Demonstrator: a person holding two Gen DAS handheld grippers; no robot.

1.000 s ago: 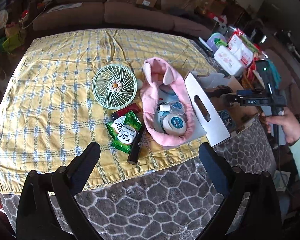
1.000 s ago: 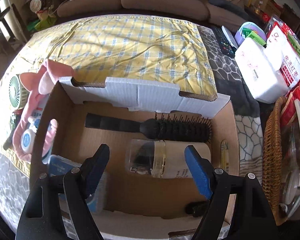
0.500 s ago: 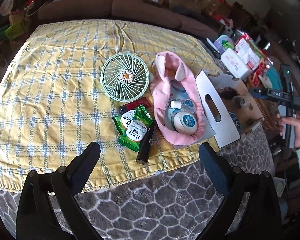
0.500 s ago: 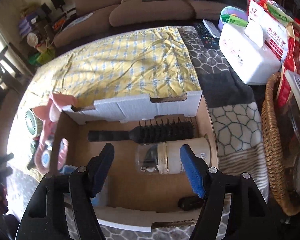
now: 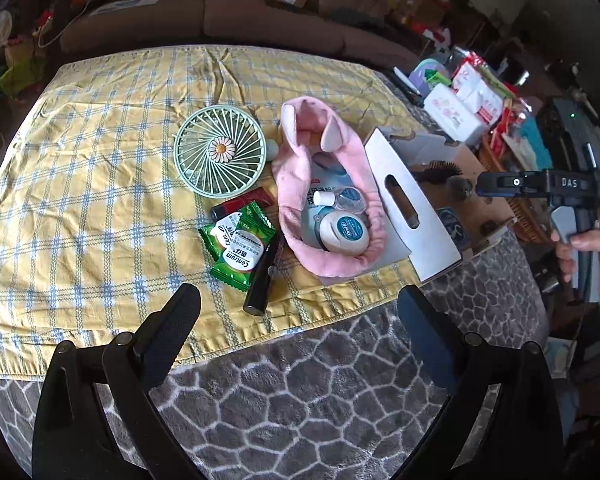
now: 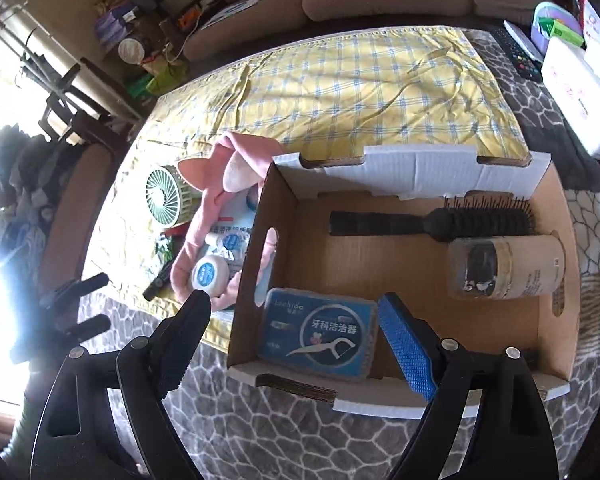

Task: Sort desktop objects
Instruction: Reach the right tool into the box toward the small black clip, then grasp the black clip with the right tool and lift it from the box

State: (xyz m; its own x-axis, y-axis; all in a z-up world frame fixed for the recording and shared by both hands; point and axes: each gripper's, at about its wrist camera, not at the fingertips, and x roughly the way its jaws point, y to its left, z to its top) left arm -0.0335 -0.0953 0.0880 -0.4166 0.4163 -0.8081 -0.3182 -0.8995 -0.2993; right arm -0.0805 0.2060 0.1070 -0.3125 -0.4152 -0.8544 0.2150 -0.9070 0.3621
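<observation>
An open cardboard box (image 6: pixel 416 178) holds a black hairbrush (image 6: pixel 440 222), a clear-capped bottle (image 6: pixel 508 268) and a blue floss-pick case (image 6: pixel 320 332). Left of the box lies a pink headband (image 5: pixel 300 184) ringed around round white containers (image 5: pixel 346 230). Beside it lie green Centrum packets (image 5: pixel 238 246), a black tube (image 5: pixel 262 280), a red item (image 5: pixel 242 204) and a green fan (image 5: pixel 220 154). My left gripper (image 5: pixel 298 322) is open and empty above the table's near edge. My right gripper (image 6: pixel 292 340) is open and empty over the box's near-left corner.
A yellow checked cloth (image 5: pixel 100 184) covers most of a grey stone-pattern table cover (image 5: pixel 300 380). Tissue packs (image 6: pixel 576 92), a remote (image 6: pixel 518 50) and a wicker basket (image 5: pixel 526 220) crowd the right side. A brown sofa (image 5: pixel 220 16) stands behind the table.
My right gripper has shifted left and lower, from over the bottle to the floss-pick case corner. My left gripper has drifted a little; the objects lie as before.
</observation>
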